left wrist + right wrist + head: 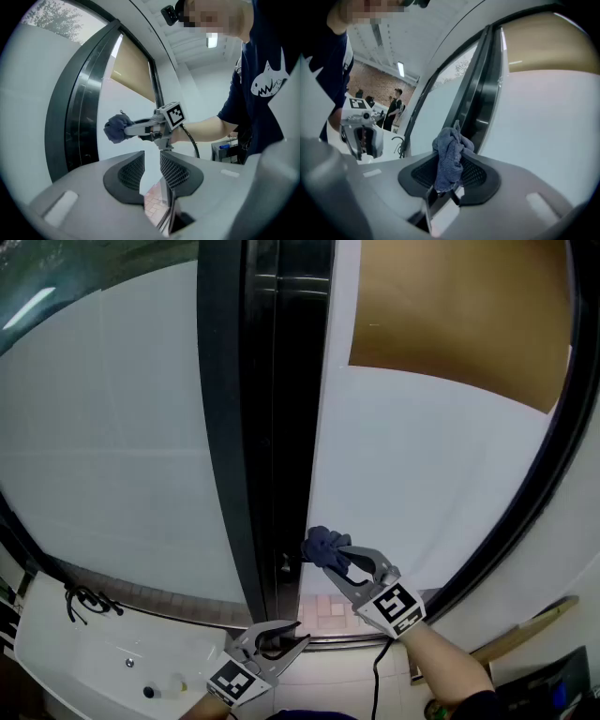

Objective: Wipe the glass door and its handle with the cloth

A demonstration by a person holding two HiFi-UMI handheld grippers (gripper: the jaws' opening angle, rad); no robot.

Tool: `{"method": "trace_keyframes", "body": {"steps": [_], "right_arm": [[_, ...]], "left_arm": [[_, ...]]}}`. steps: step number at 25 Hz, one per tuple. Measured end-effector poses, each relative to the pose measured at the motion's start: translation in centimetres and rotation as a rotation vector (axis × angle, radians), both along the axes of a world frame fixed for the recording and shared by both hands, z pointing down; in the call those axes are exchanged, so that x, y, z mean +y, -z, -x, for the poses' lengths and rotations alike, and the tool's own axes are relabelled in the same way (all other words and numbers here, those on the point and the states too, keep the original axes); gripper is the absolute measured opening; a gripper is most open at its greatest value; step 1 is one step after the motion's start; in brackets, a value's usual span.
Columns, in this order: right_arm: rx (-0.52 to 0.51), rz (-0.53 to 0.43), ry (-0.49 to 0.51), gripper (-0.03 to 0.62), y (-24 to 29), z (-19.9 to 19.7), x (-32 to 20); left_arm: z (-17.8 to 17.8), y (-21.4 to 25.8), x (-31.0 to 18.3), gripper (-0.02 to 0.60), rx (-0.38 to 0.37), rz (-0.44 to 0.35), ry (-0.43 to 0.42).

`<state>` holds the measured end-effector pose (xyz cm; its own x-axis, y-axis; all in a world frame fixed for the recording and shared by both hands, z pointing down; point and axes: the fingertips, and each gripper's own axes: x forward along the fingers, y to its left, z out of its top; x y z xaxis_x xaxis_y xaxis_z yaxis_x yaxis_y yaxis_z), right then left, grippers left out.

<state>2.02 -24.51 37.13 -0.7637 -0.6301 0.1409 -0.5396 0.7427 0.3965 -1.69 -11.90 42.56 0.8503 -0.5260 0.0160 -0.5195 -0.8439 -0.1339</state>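
**Cloth at the edge of the glass door**

At the left, the left gripper hangs low in front of the door's bottom rail, below the dark frame. Its fingers stand a narrow gap apart with nothing between them; through the gap only the floor tiles and the door's lower edge show.

Right of it and higher, the right gripper points up at the door. Its fingers are closed on a bunched blue-grey cloth, which sticks out beyond the tips. The cloth sits at the seam where the dark frame meets the frosted glass door, just beside the frame's right edge. Whether it actually touches the glass cannot be told.

Further right, a brown blind covers the upper part of the glass.
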Motion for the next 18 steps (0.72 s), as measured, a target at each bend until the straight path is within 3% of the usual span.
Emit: {"method": "trace_keyframes", "body": {"steps": [12, 18], "right_arm": [[0.431, -0.215, 0.011, 0.129, -2.4, 7.2, -8.9], [0.504, -0.229, 0.001, 0.127, -4.6, 6.7, -10.4]], "left_arm": [[1.6, -0.1, 0.6, 0.095, 0.009, 0.026, 0.062], [2.2, -0.6, 0.6, 0.095, 0.007, 0.039, 0.092]]}}
